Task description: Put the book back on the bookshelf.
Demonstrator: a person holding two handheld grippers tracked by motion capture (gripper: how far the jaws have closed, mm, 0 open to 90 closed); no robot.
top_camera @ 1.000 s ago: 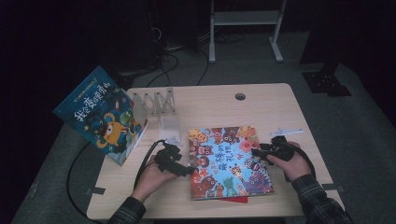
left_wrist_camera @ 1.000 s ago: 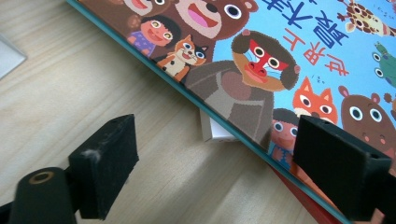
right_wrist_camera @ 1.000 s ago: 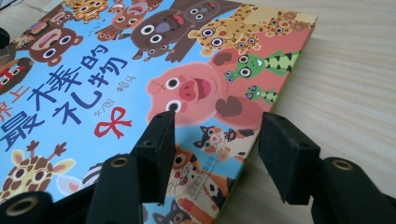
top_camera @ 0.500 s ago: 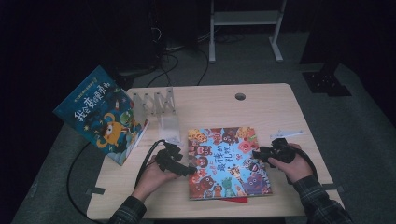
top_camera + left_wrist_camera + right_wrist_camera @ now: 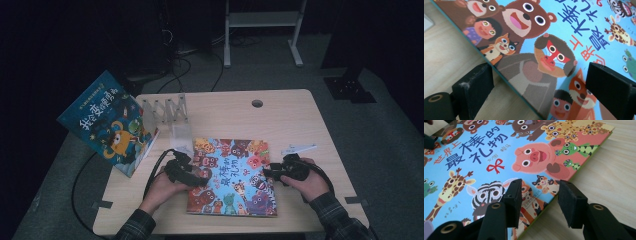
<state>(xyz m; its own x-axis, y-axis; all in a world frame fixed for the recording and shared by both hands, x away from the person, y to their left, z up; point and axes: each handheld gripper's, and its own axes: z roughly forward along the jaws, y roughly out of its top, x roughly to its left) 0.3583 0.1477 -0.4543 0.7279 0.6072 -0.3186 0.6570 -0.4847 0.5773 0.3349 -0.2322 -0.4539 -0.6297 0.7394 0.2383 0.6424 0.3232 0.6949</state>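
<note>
A picture book (image 5: 231,165) with cartoon animals on a blue cover lies flat on the wooden table (image 5: 285,117), near its front edge. My left gripper (image 5: 196,178) is open at the book's left edge. In the left gripper view the gripper (image 5: 541,82) straddles that edge of the book (image 5: 579,35), one jaw over bare table (image 5: 444,55) and the other over the cover. My right gripper (image 5: 271,173) is open at the right edge. In the right gripper view it (image 5: 541,198) straddles the edge of the book (image 5: 474,157) in the same way. Nothing is gripped.
A second blue picture book (image 5: 107,122) leans tilted off the table's left side beside a metal accordion rack (image 5: 165,109). A small white strip (image 5: 298,148) lies right of the flat book. A cable hole (image 5: 257,103) sits at the back. Black cables (image 5: 155,170) trail left.
My right gripper has slid a little inward and toward the front edge, closer onto the book's right side. The left gripper and the book have hardly moved.
</note>
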